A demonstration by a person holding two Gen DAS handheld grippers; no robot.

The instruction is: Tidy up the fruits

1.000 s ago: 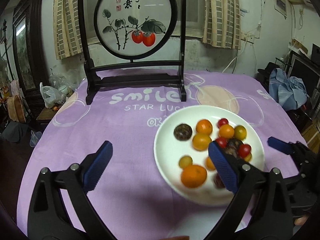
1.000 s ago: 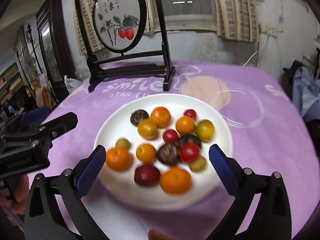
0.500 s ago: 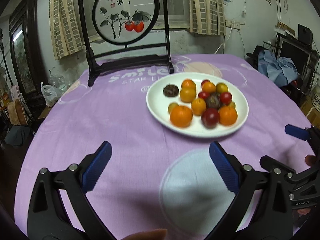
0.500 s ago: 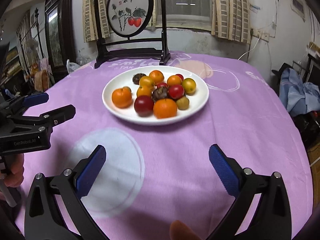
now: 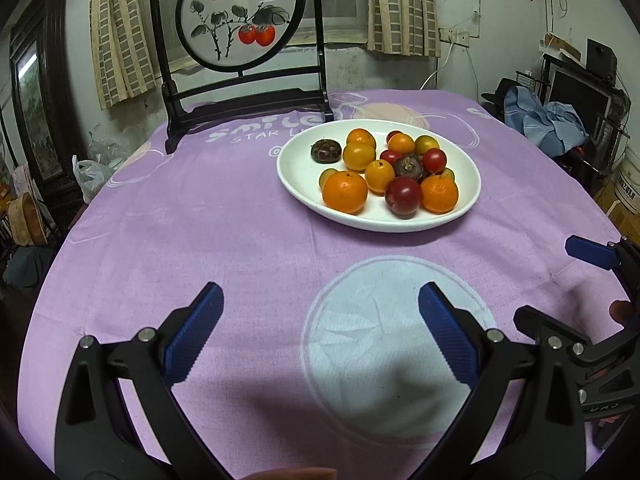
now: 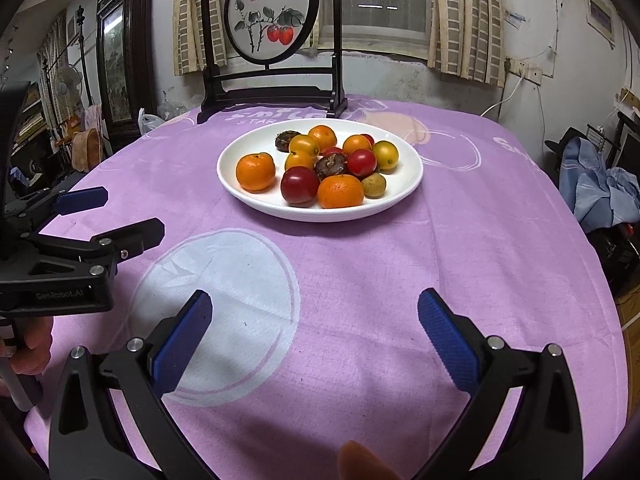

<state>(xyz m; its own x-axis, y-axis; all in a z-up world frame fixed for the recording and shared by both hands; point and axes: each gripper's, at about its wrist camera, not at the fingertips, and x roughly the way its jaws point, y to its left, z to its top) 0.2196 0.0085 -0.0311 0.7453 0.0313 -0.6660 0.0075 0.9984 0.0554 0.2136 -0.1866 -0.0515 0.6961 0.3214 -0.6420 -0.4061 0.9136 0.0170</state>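
Nearest, the left gripper hangs low over the purple tablecloth, its blue-padded jaws spread wide and holding nothing; a pale printed circle on the cloth lies between and just beyond them. At 3 o'clock in the left wrist view the right gripper reaches in from the edge, and its own camera shows that right gripper likewise spread wide and empty above the cloth. From that camera the left gripper's black frame sits at 9 o'clock, with part of a hand wrapped on its handle.

Farther out, toward 12 o'clock from both grippers and well apart from them, a white plate rests on the cloth with all the fruit heaped in it. At its near side lie two mandarins, one at the left and one more central, with a dark red plum between them. A small greenish-brown fruit sits at the near right. Behind these are small orange and yellow fruits, red cherry tomatoes and two dark brown wrinkled fruits, possibly water chestnuts, though the view is too coarse to be sure.

Beyond the plate at 12 o'clock stands a dark wooden screen with a round painted panel of red fruit, then a curtained window.
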